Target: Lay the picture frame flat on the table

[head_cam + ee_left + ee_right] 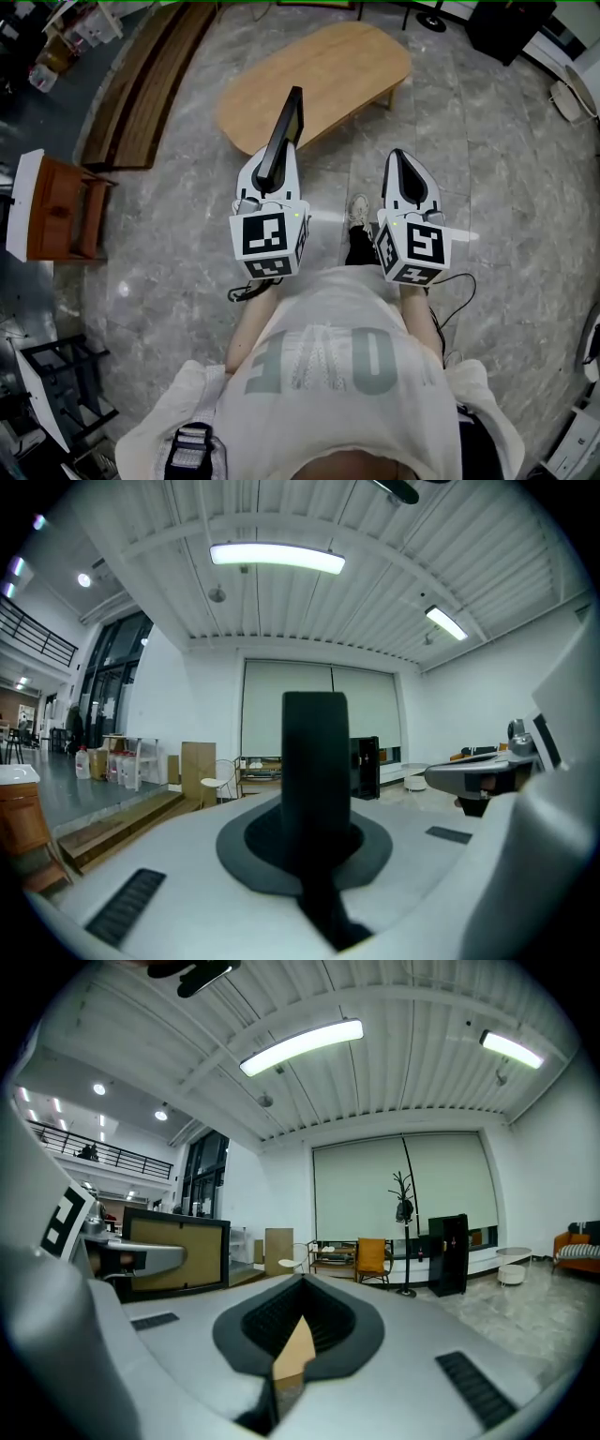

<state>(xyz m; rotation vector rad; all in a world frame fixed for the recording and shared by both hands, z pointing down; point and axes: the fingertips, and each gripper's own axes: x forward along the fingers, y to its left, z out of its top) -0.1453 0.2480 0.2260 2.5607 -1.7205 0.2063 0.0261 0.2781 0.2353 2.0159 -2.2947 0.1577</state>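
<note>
Head view, looking steeply down: a black picture frame [284, 136] stands up on edge in the air, clamped at its lower end by the left gripper [271, 174], whose jaws are clenched on it. The frame's top shows against the near end of an oval wooden table [319, 70]; it does not rest on it. Left gripper view shows the frame [315, 761] as a dark upright bar rising from between the pressed pads. Right gripper view sees it from the side (black border, tan face) [178, 1252], to the left.

The right gripper [401, 162] hangs beside the left one, a little apart, over the grey stone floor [487, 150]. Its jaws [298, 1330] are drawn together on nothing, with only a thin tan sliver showing between them.

A person's shoe [357, 210] shows between the two grippers. Long wooden boards [141, 84] lie left of the table. An orange chair [373, 1258] and a coat stand [404, 1211] stand by the far wall.
</note>
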